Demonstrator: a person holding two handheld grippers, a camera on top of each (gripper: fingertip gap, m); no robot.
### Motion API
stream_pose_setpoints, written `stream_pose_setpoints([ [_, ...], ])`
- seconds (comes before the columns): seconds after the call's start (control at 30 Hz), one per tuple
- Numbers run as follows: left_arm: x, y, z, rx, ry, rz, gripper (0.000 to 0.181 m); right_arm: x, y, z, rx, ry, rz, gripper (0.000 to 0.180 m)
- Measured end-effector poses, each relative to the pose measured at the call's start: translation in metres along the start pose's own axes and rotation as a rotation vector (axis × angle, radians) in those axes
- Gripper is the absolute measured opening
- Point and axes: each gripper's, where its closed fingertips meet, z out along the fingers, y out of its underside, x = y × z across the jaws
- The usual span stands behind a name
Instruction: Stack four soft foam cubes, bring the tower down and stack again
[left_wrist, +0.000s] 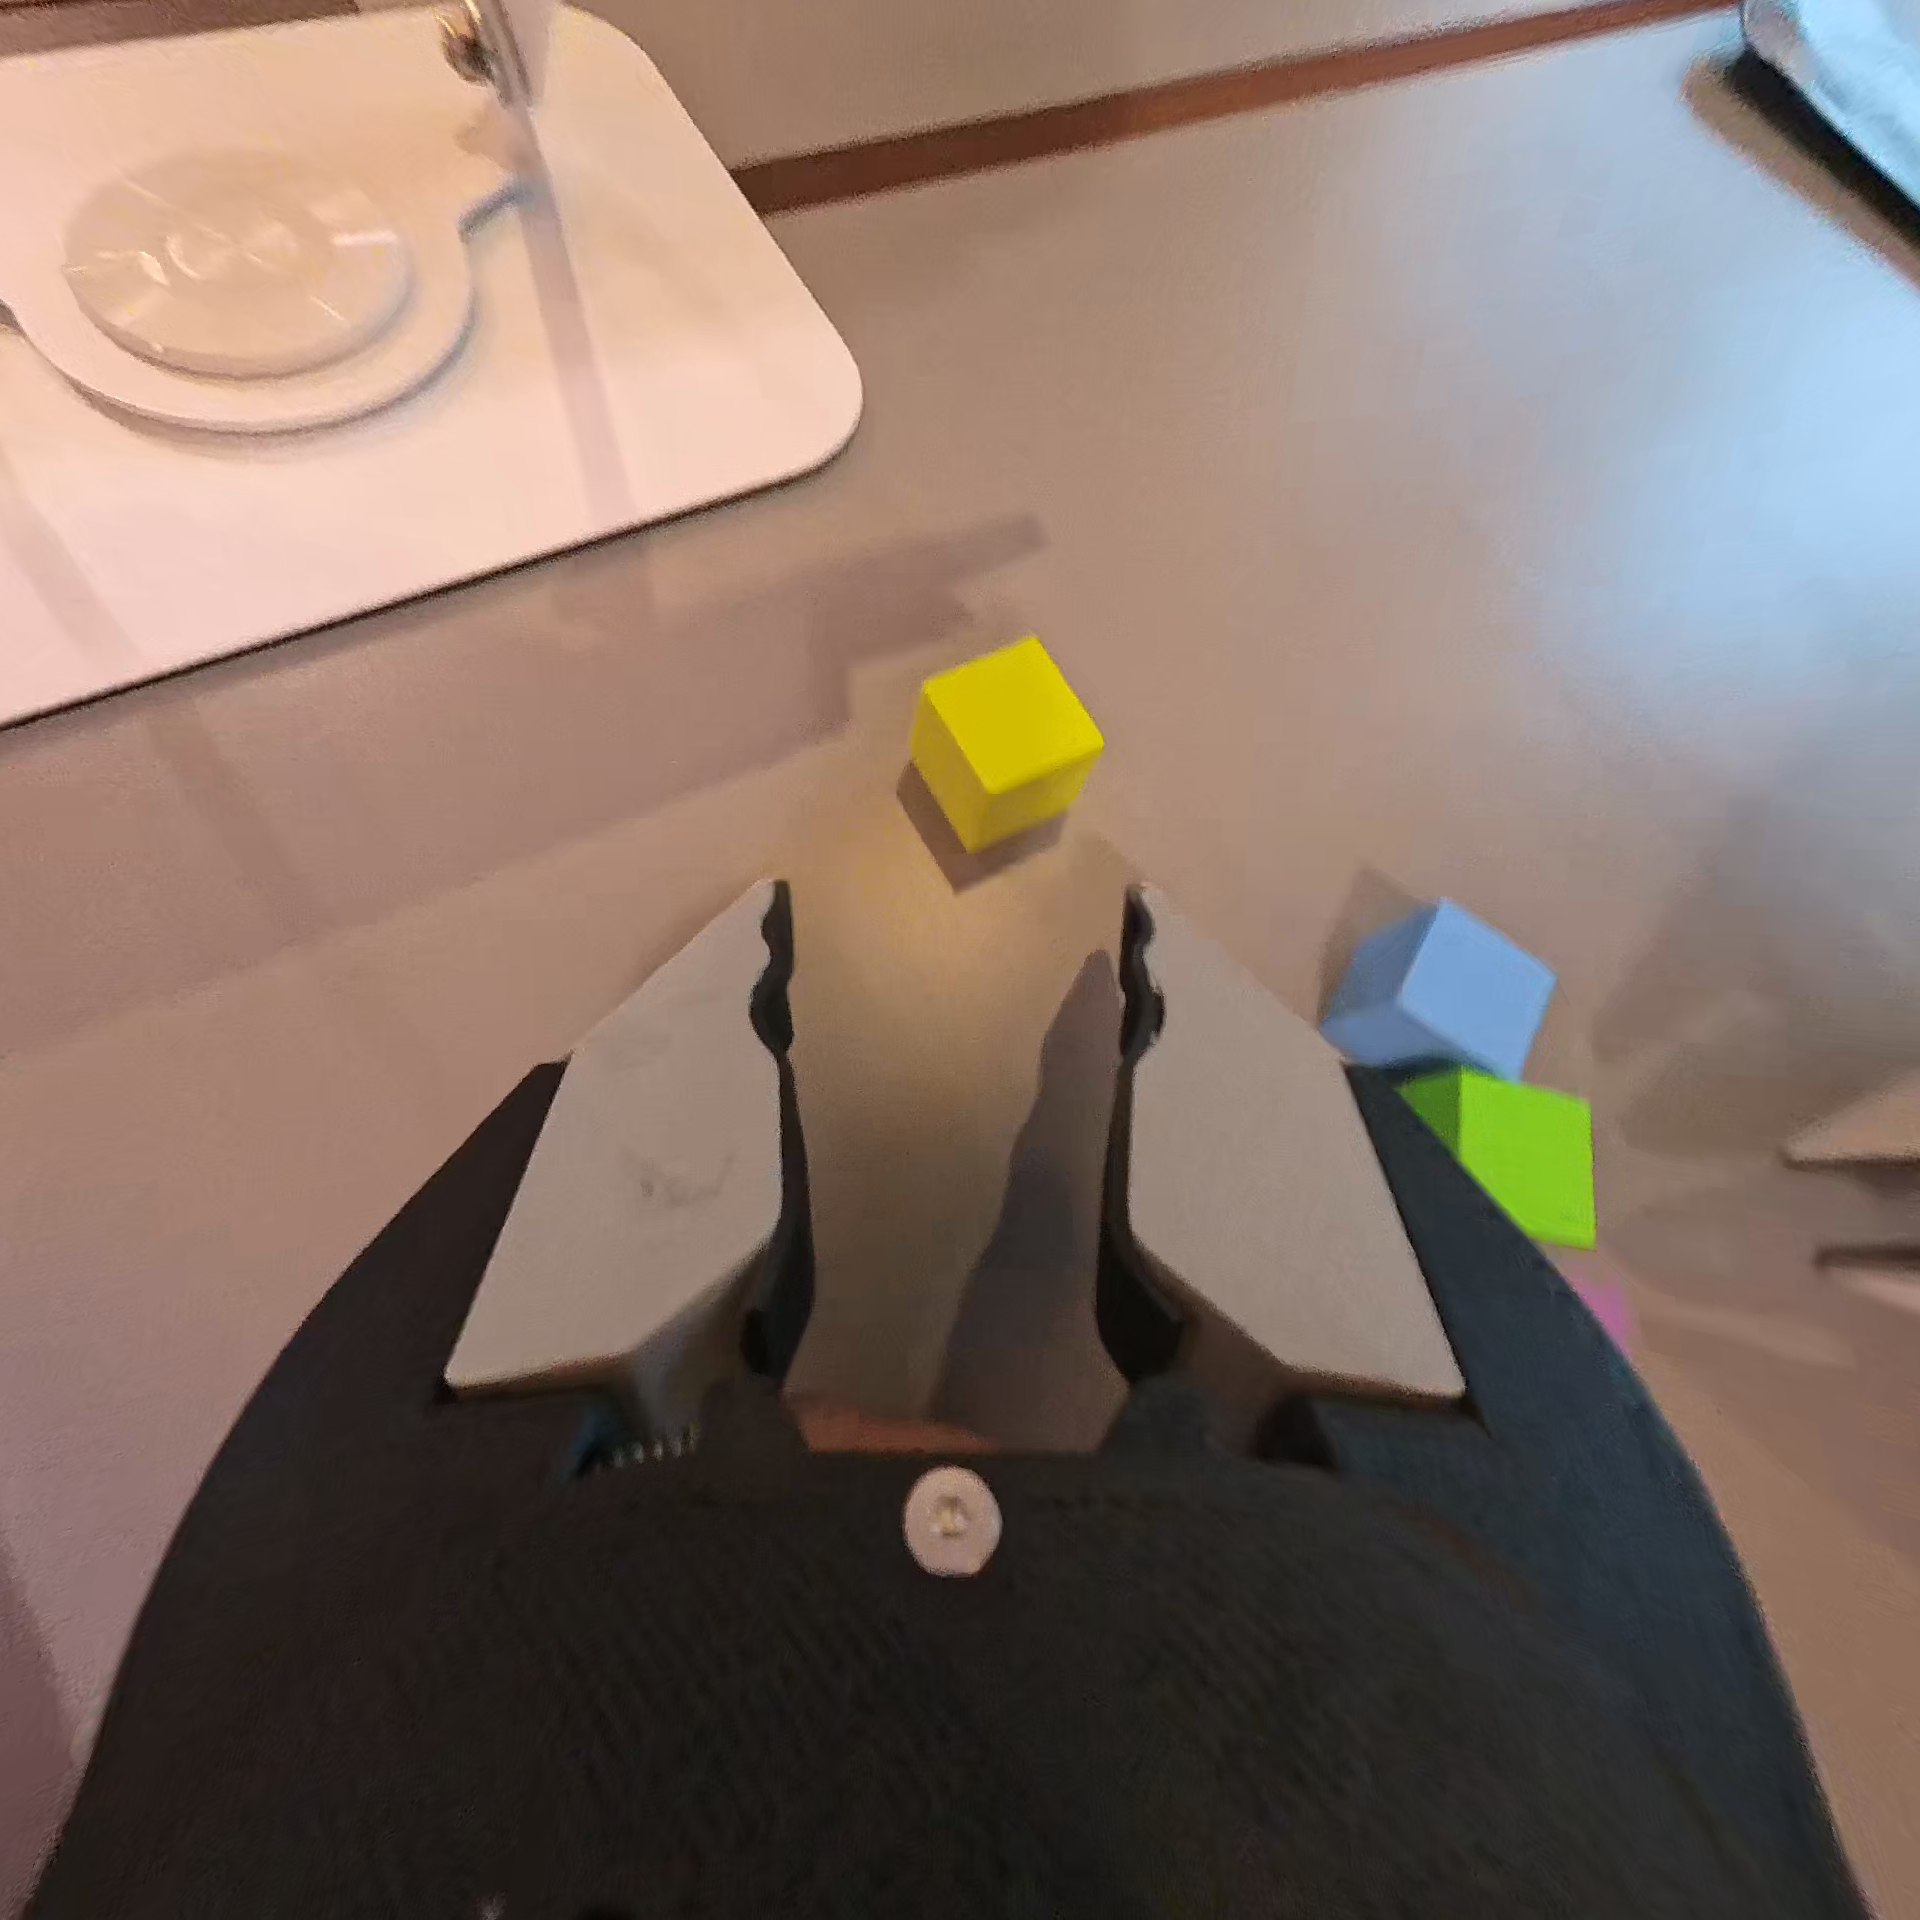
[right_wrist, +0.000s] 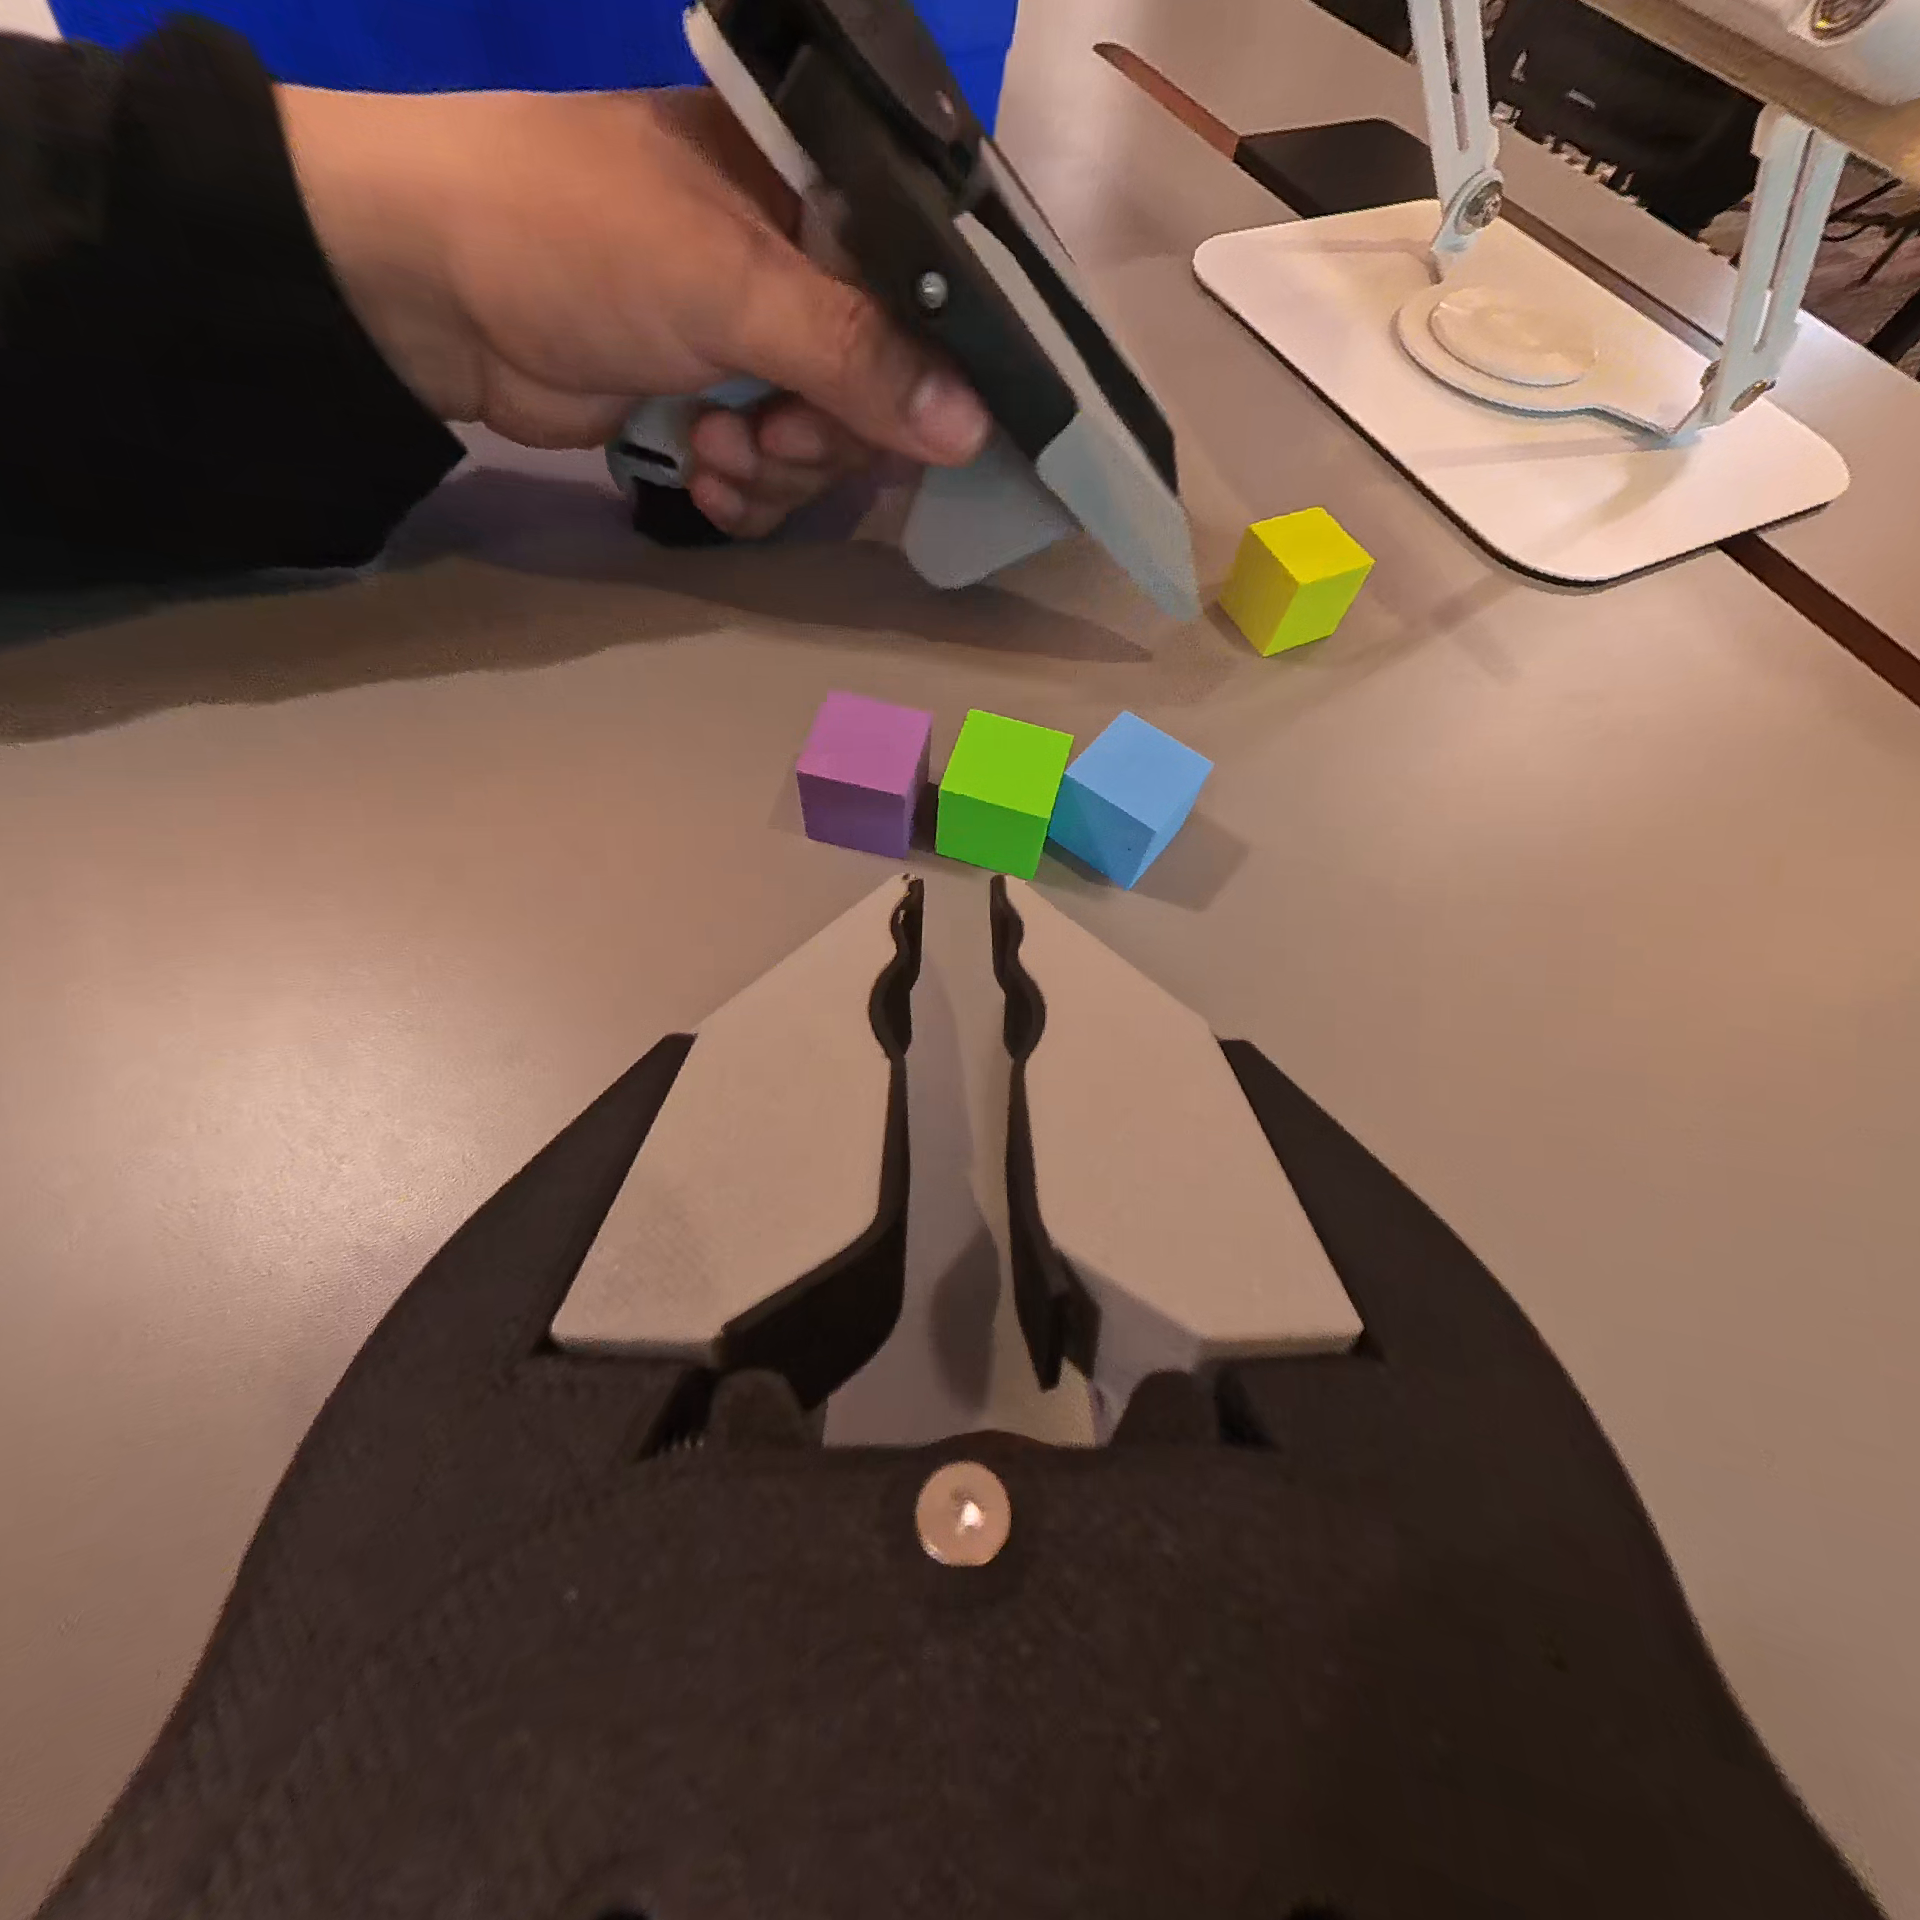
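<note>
Four foam cubes lie loose on the grey counter (right_wrist: 1507, 935), none stacked. The left tool (left_wrist: 956, 904) is spread wide and empty, pointed at the yellow cube (left_wrist: 1006, 743), which sits alone just ahead at its twelve o'clock. The purple cube (right_wrist: 862, 774), green cube (right_wrist: 1000, 795) and blue cube (right_wrist: 1130, 795) sit in a close row just past the right tool (right_wrist: 954, 888), whose tips are nearly together and hold nothing. A white stand base (right_wrist: 1558, 457) sits at two o'clock. To grip well, centre the yellow cube between the fingers, square to its faces, and squeeze lightly, as foam deforms.
</note>
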Motion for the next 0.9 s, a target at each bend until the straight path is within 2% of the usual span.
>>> stream_pose_setpoints([
  [0.13, 0.003, -0.009, 0.017, -0.042, -0.066, 0.020, 0.078, 0.002, -0.003, -0.003, 0.013, 0.009, -0.008, 0.010],
  [0.23, 0.006, -0.018, 0.028, -0.061, -0.111, 0.049, 0.075, 0.004, -0.005, -0.005, 0.021, 0.013, -0.011, 0.010],
  [0.3, 0.002, -0.023, 0.035, -0.065, -0.148, 0.059, 0.059, 0.006, -0.005, -0.006, 0.024, 0.021, -0.012, 0.010],
  [0.37, 0.000, -0.022, 0.041, -0.080, -0.152, 0.067, 0.034, 0.008, -0.006, -0.008, 0.030, 0.029, -0.010, 0.010],
  [0.43, 0.000, -0.021, 0.041, -0.085, -0.140, 0.083, 0.032, 0.012, -0.008, -0.010, 0.039, 0.040, -0.009, 0.010],
  [0.57, 0.019, -0.022, 0.027, -0.070, -0.036, 0.189, 0.031, 0.023, -0.007, -0.014, 0.046, 0.065, 0.007, 0.010],
  [0.73, 0.085, -0.039, -0.028, -0.002, 0.216, 0.438, 0.031, 0.049, -0.011, -0.031, 0.076, 0.141, 0.025, 0.009],
  [0.8, 0.114, -0.029, -0.046, -0.035, 0.285, 0.553, 0.031, 0.067, -0.013, -0.044, 0.097, 0.199, 0.031, 0.009],
  [0.9, 0.161, 0.008, -0.057, -0.148, 0.416, 0.668, 0.031, 0.090, -0.010, -0.060, 0.133, 0.224, 0.105, 0.011],
])
